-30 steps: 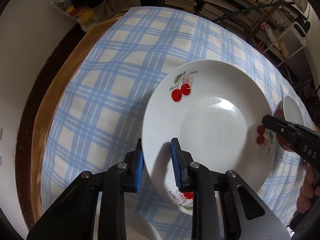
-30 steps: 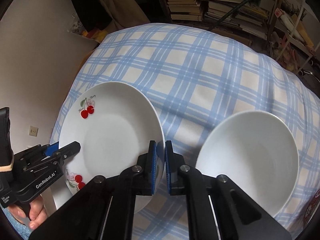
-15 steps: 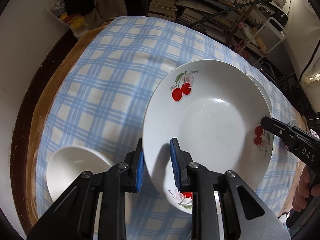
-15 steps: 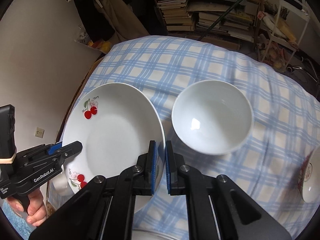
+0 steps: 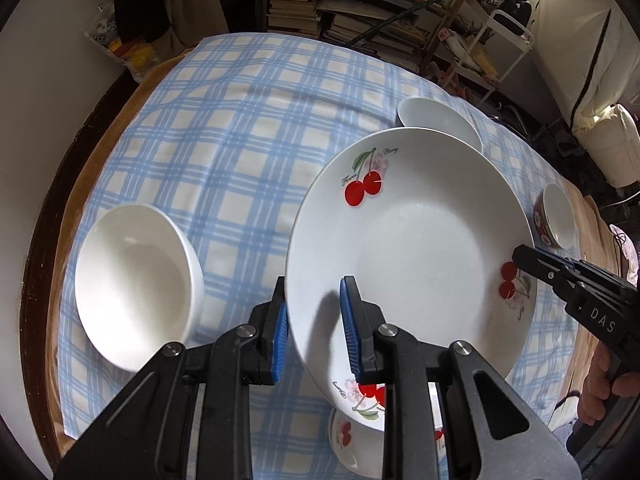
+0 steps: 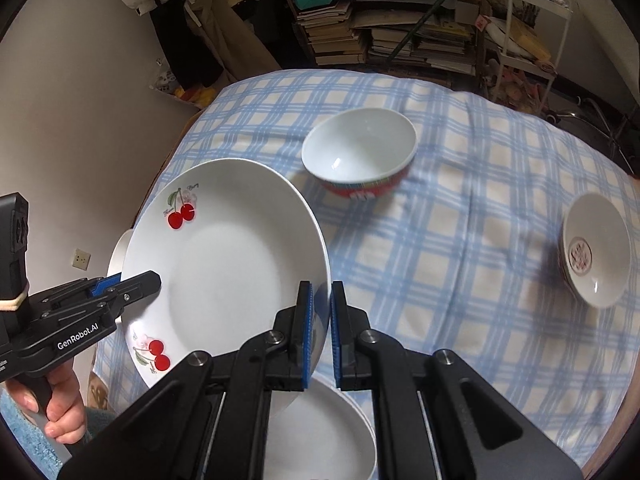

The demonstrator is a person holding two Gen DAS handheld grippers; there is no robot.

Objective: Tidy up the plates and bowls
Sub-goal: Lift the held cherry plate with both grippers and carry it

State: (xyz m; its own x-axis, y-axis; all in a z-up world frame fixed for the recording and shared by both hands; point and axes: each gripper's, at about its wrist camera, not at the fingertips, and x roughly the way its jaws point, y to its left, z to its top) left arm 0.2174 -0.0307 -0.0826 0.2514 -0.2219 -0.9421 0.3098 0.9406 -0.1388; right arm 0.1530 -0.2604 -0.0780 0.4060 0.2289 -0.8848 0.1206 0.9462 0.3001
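A white plate with red cherries (image 5: pixel 416 252) is held in the air over the checked table, gripped on opposite rims by both grippers. My left gripper (image 5: pixel 312 324) is shut on its near-left rim. My right gripper (image 6: pixel 318 320) is shut on its right rim; the plate also shows in the right wrist view (image 6: pixel 224 264). The right gripper's fingers (image 5: pixel 532 264) show at the plate's right edge in the left wrist view. A white bowl (image 5: pixel 136 292) sits at the left. A red-sided bowl (image 6: pixel 360 156) stands beyond the plate. A small patterned bowl (image 6: pixel 596 252) sits at the right.
A cherry-patterned bowl (image 5: pixel 352 444) stands on the blue checked tablecloth (image 5: pixel 248 128) below the held plate, and a white bowl (image 6: pixel 320 436) shows under the right gripper. Bookshelves and a white cart (image 6: pixel 528 28) stand behind the table.
Both grippers have lifted the cherry plate higher and drawn back. More of the table and more bowls have come into view.
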